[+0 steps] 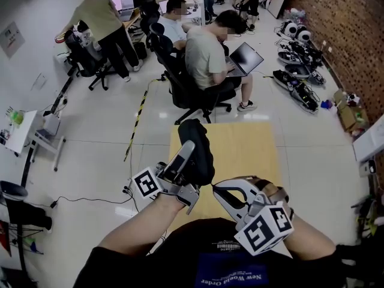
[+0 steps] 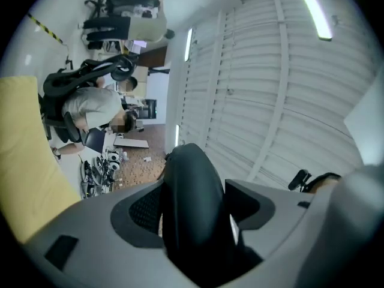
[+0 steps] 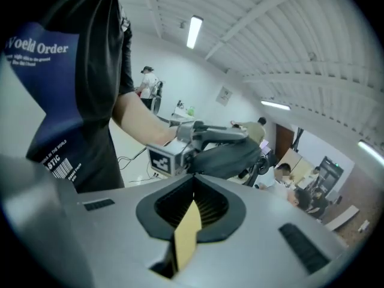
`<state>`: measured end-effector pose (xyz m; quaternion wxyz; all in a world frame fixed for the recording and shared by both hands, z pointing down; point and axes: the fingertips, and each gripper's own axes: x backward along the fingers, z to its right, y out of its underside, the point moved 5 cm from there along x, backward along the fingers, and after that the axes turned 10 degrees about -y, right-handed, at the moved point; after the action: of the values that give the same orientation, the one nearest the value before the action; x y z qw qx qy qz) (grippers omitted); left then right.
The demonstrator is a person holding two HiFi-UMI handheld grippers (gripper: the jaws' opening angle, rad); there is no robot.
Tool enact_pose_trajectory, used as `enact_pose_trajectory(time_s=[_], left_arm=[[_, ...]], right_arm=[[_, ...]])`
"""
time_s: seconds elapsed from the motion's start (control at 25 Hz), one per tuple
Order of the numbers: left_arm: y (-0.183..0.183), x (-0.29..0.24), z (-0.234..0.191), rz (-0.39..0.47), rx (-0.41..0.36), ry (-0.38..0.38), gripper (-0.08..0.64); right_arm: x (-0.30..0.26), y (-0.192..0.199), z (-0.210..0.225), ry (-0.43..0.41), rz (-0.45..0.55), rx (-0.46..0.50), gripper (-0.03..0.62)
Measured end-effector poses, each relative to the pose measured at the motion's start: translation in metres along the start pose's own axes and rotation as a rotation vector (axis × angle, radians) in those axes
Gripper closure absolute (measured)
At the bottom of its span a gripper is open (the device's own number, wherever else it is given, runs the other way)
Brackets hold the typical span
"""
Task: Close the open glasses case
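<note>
The left gripper [image 1: 187, 155] holds the black glasses case [image 1: 197, 146] across its body with the jaws about half apart, lifted clear above the yellow bench [image 1: 252, 149]. The right gripper [image 1: 223, 191] sits just beside it with its jaws pressed together and nothing between them. The case looks like a light, stiff shell with a smooth, rounded and probably slippery skin, so it is best clamped across the middle of one half while the free edge opposite the hinge is pushed; whether the lid is fully down cannot be made out.
</note>
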<state>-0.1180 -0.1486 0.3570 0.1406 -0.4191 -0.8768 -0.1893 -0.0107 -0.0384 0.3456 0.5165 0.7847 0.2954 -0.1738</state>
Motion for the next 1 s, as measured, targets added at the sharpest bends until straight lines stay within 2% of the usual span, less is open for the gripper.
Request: enact_pose_trajectory(time_s=[0.12, 0.28, 0.36, 0.44, 0.56, 0.72, 0.84, 0.92, 1.0], left_arm=[[0.002, -0.008, 0.011, 0.031, 0.03, 0.018, 0.245], [0.009, -0.014, 0.007, 0.057, 0.064, -0.02, 0.245], [0.011, -0.012, 0.001, 0.035, 0.079, -0.006, 0.245], [0.011, -0.011, 0.002, -0.016, 0.078, 0.039, 0.244], [0.013, -0.006, 0.014, -0.148, 0.0, 0.141, 0.233], [0.022, 0.011, 0.024, -0.341, -0.177, 0.26, 0.222], [0.033, 0.022, 0.03, -0.393, -0.235, 0.322, 0.223], [0.034, 0.025, 0.035, -0.341, -0.18, 0.358, 0.224], [0.03, 0.027, 0.043, -0.237, -0.046, 0.426, 0.227]], right_arm=[[-0.013, 0.003, -0.011, -0.018, -0.007, -0.001, 0.597], [-0.02, 0.011, -0.006, -0.005, 0.011, -0.019, 0.599], [-0.015, 0.016, -0.003, -0.032, 0.058, -0.054, 0.604], [-0.003, 0.021, 0.001, -0.077, 0.124, -0.1, 0.606], [0.025, 0.029, 0.009, -0.185, 0.206, -0.115, 0.606], [0.061, 0.026, 0.023, -0.322, 0.378, -0.186, 0.606], [0.082, 0.022, 0.036, -0.398, 0.426, -0.238, 0.604], [0.09, 0.016, 0.039, -0.416, 0.453, -0.216, 0.604], [0.086, 0.018, 0.033, -0.383, 0.384, -0.181, 0.604]])
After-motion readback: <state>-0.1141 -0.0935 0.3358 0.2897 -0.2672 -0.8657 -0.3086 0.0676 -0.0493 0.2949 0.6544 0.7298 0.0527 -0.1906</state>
